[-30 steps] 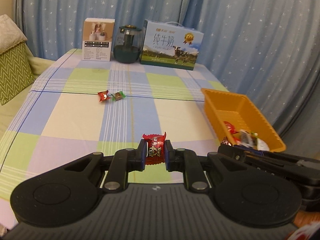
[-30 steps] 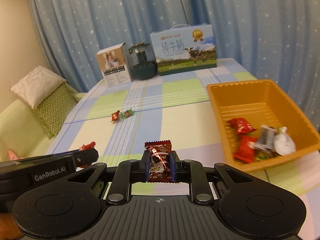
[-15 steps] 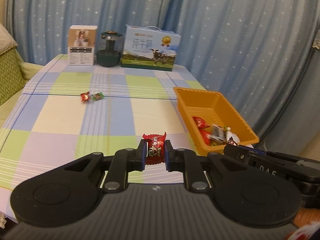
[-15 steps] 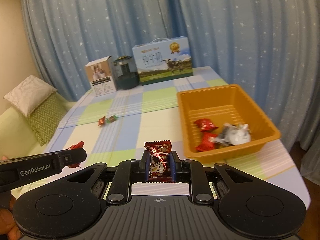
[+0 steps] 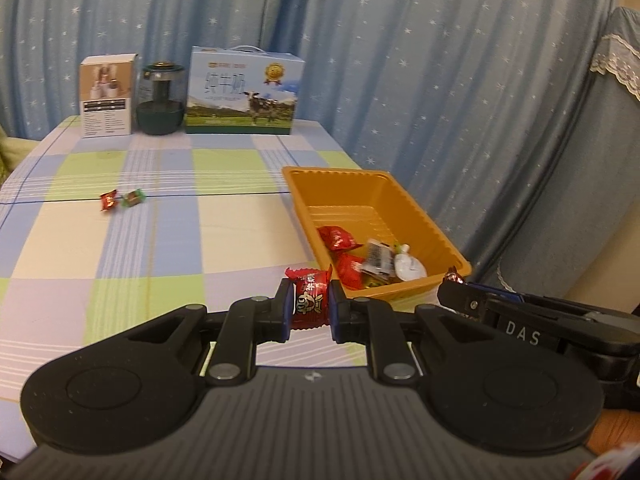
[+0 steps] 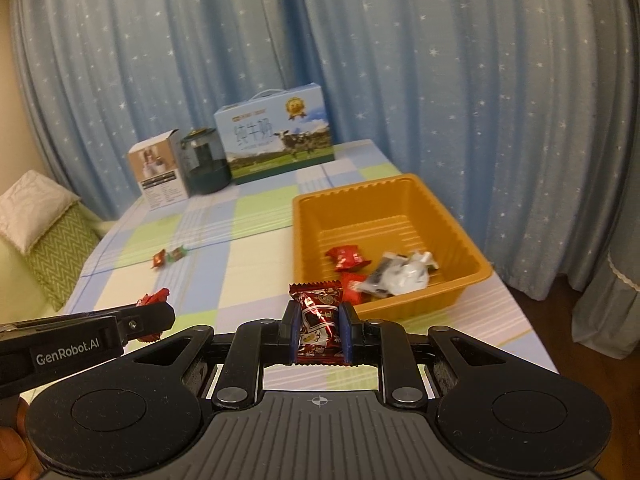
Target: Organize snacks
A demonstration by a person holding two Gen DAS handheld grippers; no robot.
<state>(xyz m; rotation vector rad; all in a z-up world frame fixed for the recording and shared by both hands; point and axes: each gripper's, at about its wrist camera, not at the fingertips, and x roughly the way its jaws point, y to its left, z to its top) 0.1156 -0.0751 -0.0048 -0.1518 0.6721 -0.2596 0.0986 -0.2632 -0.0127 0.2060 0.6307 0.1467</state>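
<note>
Left gripper [image 5: 309, 309] clamps red candy [image 5: 310, 300], right gripper [image 6: 319, 334] dark-red candy [image 6: 320, 320]; carry both over orange tray [image 6: 460, 236] rim before release.

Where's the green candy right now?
Left wrist view: the green candy lies on the table's left side, beside a red candy, well left of the orange tray.

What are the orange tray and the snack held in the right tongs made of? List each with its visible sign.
Orange tray: looks like thin moulded plastic, semi-glossy; ribbed floor, rounded corners and a rolled rim suggest it.

Dark red snack clamped in the right tongs: apparently metallised plastic film, shiny; bright crinkled glints and a serrated top edge point to it. The contents are hidden.
</note>
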